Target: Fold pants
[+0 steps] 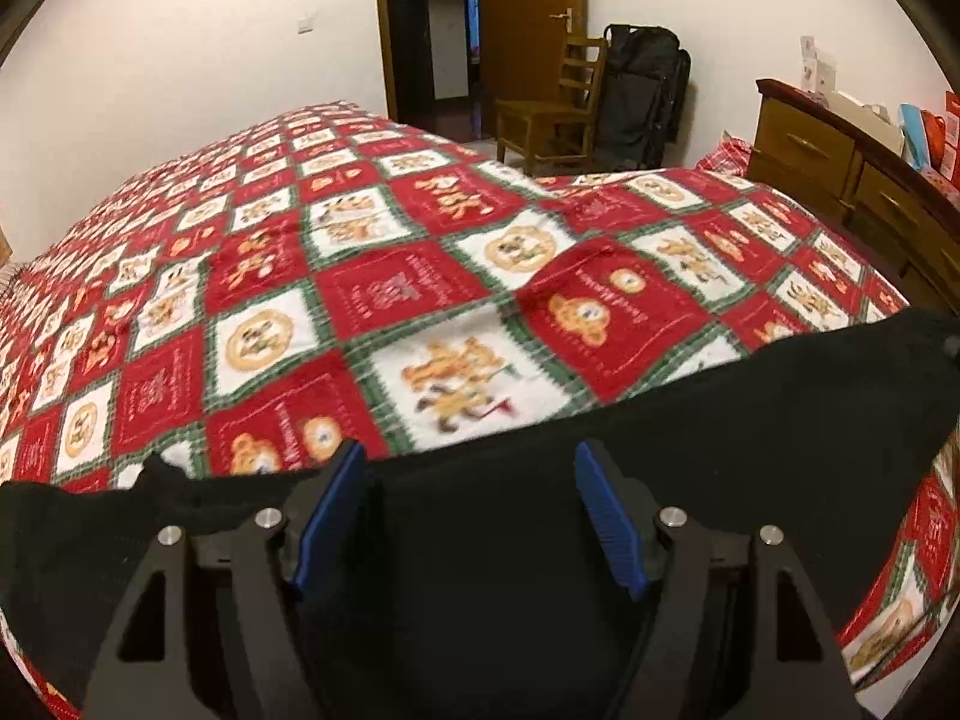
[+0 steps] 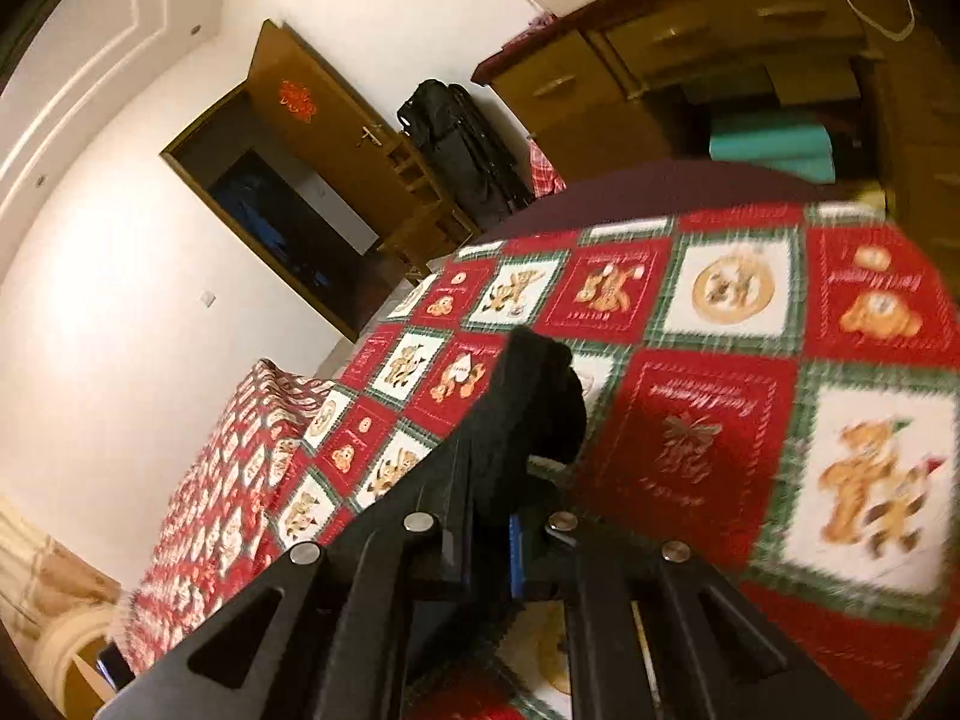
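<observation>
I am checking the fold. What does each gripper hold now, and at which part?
The right gripper is shut on a bunched edge of the black pants. The left gripper is open above the pants and holds nothing.

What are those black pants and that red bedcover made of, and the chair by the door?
The pants look like a soft matte knit, maybe fleece or cotton jersey: no sheen, limp folds. The bedcover seems a fuzzy printed fleece blanket, its bear squares soft-edged, though blur leaves that open. The chair is plainly wood, brown and lightly glossy, with slats in its back.
</observation>
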A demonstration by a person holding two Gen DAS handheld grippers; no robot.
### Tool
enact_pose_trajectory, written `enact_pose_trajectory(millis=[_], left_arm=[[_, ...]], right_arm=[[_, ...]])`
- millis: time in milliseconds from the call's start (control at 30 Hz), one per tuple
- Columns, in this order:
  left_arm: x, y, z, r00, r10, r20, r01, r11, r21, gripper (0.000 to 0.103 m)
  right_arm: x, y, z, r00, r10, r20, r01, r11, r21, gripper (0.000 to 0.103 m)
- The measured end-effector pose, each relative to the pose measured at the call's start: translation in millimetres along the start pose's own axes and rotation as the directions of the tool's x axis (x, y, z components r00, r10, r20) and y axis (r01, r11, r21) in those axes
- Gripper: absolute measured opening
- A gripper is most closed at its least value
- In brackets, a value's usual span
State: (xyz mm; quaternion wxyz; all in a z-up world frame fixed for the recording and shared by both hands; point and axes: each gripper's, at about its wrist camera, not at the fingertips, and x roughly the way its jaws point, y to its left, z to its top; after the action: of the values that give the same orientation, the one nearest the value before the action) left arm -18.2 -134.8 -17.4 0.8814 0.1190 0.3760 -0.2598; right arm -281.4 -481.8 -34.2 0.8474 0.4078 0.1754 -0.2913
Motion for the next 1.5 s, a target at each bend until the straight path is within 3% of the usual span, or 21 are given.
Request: enact_pose_trajectory(millis=[100,133,200,367,467,567,733,933,1033,1200,1300,1400,1500], left_arm=[[10.4,-10.7,5.4,0.996,0.086,0.023,-0.087,0.996,0.029,0.077],[19.6,-14.1,6.3,0.991,0.133,0.017,-0.134,0.990,0.040,0.077],[34.5,-15.1,6.5,0.987,0.159,-0.019,-0.158,0.986,0.048,0.078],[39.3,-5.7,13.3,0.990,0.133,-0.044,-0.132,0.991,0.021,0.077],[22.2,-0.1,15.5,0.995,0.098,-0.020,-0.098,0.995,-0.003,0.078],[0.7,1.5,19.8,0.999,0.041,0.023,-0.041,0.999,0.011,0.078],[-24.7,29.5,19.2,0.996,0.050,0.075,-0.050,0.999,-0.004,0.083],[-47.7,88.3,0.9,0.992,0.101,0.074,-0.093,0.990,-0.105,0.085],[-49.9,119.3,-14.4,0.988,0.144,0.059,-0.133,0.977,-0.167,0.085],[-43.1,154.7,-39.6,0.989,0.151,-0.007,-0.147,0.950,-0.277,0.085],[-42.4,163.8,-48.6,0.986,0.163,-0.017,-0.161,0.944,-0.289,0.085],[-42.1,168.6,-53.1,0.984,0.176,-0.023,-0.175,0.942,-0.288,0.085],[-42.3,171.6,-54.4,0.986,0.167,-0.019,-0.165,0.942,-0.293,0.085]], right_arm=[[16.4,-15.9,-10.0,0.997,-0.054,-0.060,0.055,0.998,0.015,0.008],[21.6,-23.3,-13.8,0.995,-0.062,-0.079,0.065,0.997,0.033,0.008],[29.4,-34.5,-19.9,0.991,-0.063,-0.114,0.071,0.995,0.063,0.008],[17.6,-29.3,-15.2,0.995,-0.050,-0.091,0.053,0.998,0.037,0.008],[-1.1,4.1,-12.0,0.998,-0.052,-0.022,0.050,0.993,-0.106,0.008],[-21.1,52.7,-13.1,1.000,0.002,0.024,0.005,0.959,-0.284,0.008],[-37.7,135.9,-41.9,0.989,0.145,-0.024,-0.136,0.842,-0.522,0.008],[-32.2,214.0,-117.2,0.950,0.250,-0.188,-0.307,0.633,-0.710,0.008],[-16.8,240.4,-170.1,0.920,0.261,-0.294,-0.391,0.525,-0.756,0.008],[0.5,257.7,-247.5,0.898,0.220,-0.381,-0.438,0.354,-0.827,0.008],[7.3,258.8,-281.7,0.892,0.176,-0.417,-0.451,0.270,-0.851,0.008],[12.3,257.6,-293.1,0.885,0.125,-0.448,-0.465,0.244,-0.851,0.011],[15.1,253.0,-287.0,0.882,0.115,-0.457,-0.471,0.270,-0.840,0.011]])
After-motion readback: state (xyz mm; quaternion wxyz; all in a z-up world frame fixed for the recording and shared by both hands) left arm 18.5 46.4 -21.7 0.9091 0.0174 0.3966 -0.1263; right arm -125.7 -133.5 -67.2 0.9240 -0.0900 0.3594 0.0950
